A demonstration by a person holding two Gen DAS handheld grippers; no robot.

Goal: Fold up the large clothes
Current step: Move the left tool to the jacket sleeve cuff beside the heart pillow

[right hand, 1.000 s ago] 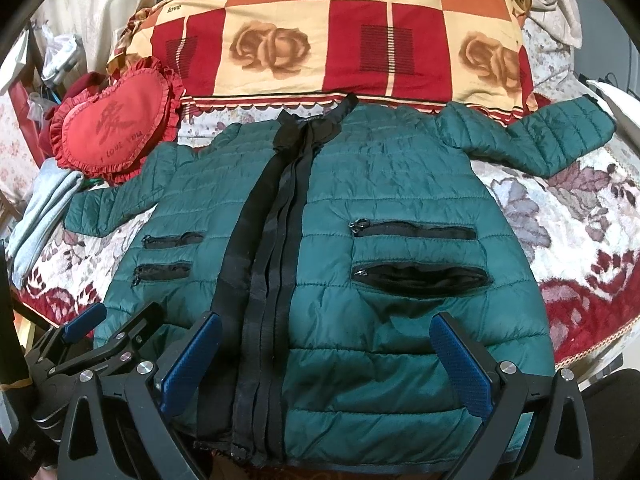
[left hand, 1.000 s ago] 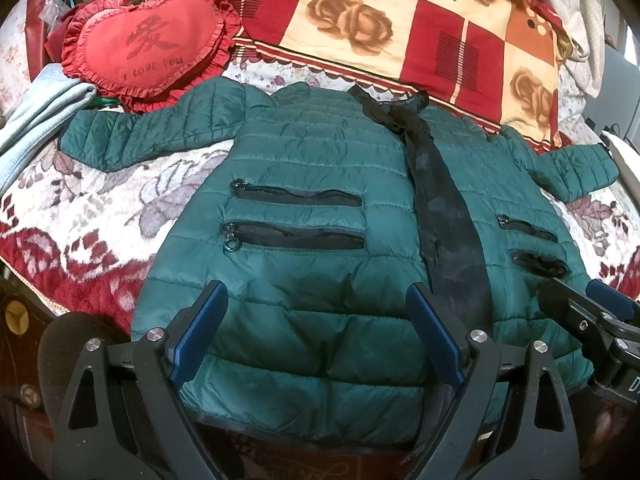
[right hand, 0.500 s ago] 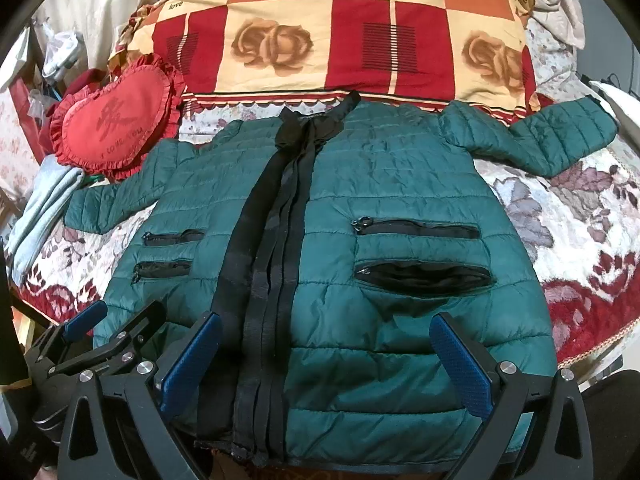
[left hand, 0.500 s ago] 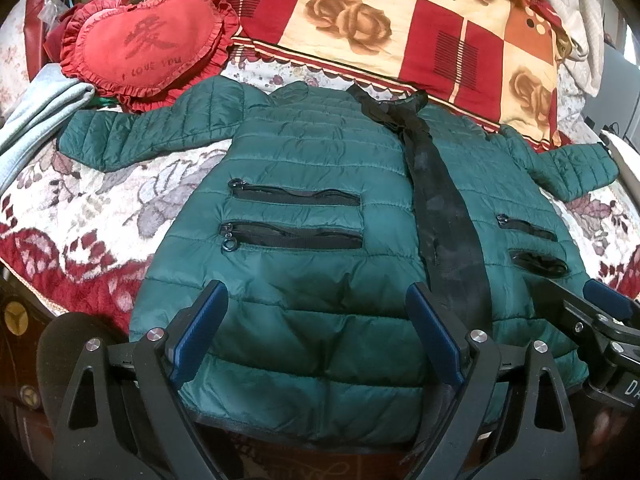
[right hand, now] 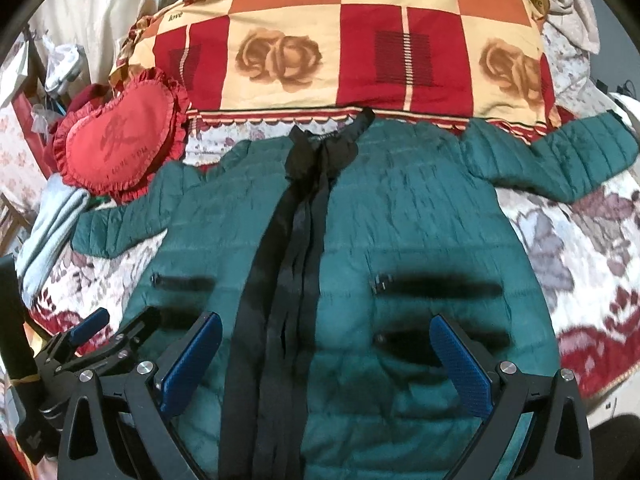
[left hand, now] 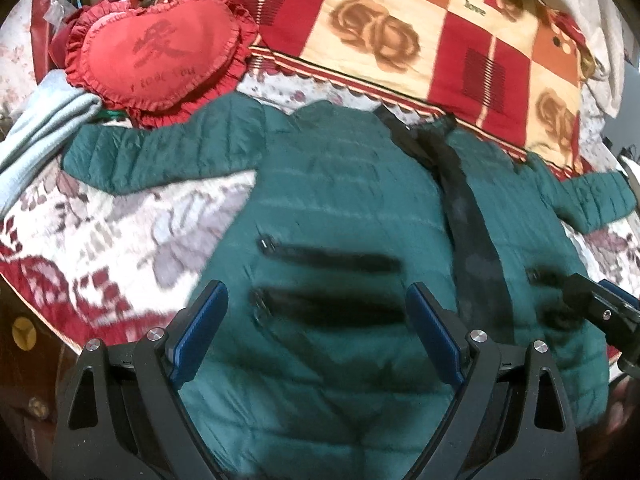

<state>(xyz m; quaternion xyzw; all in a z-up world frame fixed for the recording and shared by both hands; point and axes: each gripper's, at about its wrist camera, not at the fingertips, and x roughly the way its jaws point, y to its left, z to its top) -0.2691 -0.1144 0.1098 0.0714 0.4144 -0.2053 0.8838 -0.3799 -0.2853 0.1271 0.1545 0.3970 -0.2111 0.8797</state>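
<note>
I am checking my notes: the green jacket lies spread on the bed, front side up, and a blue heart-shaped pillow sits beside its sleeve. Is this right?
Not quite: the heart-shaped pillow is red, not blue, as the left wrist view shows. The green jacket does lie spread front side up, with the pillow beside its sleeve.

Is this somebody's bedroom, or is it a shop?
Most likely a bedroom at home. The green jacket lies spread on a bed with a flowery blanket, a folded quilt with roses sits behind it, and a red heart pillow rests beside it.
</note>
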